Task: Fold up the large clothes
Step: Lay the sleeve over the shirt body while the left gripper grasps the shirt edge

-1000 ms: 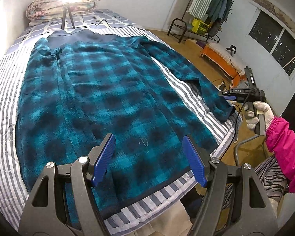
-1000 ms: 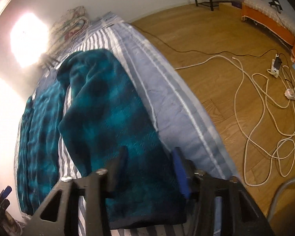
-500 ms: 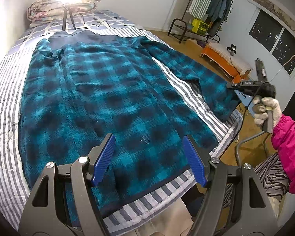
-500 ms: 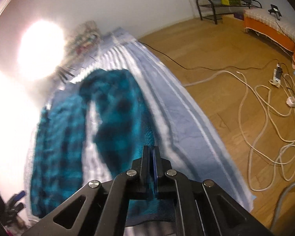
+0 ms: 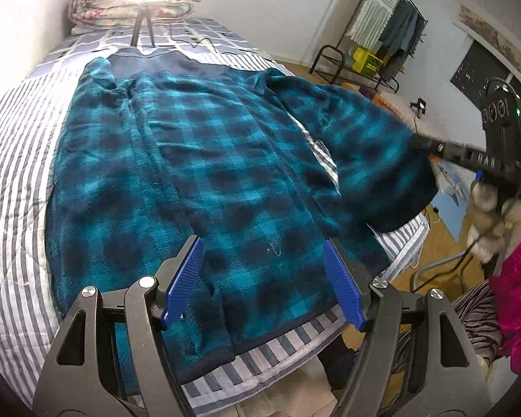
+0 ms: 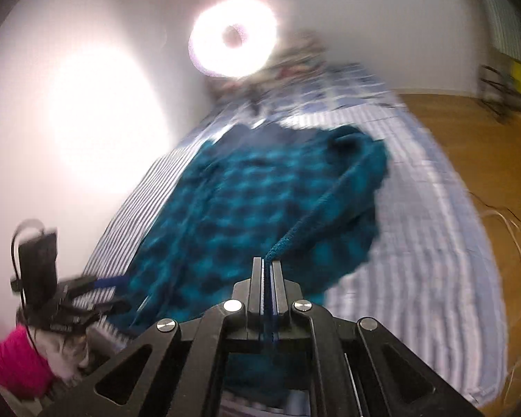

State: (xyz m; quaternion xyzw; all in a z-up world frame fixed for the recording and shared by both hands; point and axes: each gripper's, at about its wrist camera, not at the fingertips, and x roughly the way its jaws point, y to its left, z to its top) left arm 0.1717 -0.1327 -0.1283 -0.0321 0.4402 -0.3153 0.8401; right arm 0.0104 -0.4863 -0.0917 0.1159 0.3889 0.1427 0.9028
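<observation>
While one sleeve hangs lifted, the teal checked robe [image 5: 198,180] lies spread on the striped bed [image 5: 10,160].

Seen from the left wrist, the left gripper [image 5: 264,279] hovers wide and empty over the robe's hem near the foot of the bed; at the right edge the right gripper [image 5: 420,144] pinches the raised sleeve [image 5: 364,160], held by a gloved hand [image 5: 493,215] in a pink cuff. Seen from the right wrist, blurred, the right gripper [image 6: 267,267] is clamped tight on the sleeve's dark edge [image 6: 316,208], fabric stretching away to the robe [image 6: 232,208]; the left gripper [image 6: 97,292] shows at lower left.
</observation>
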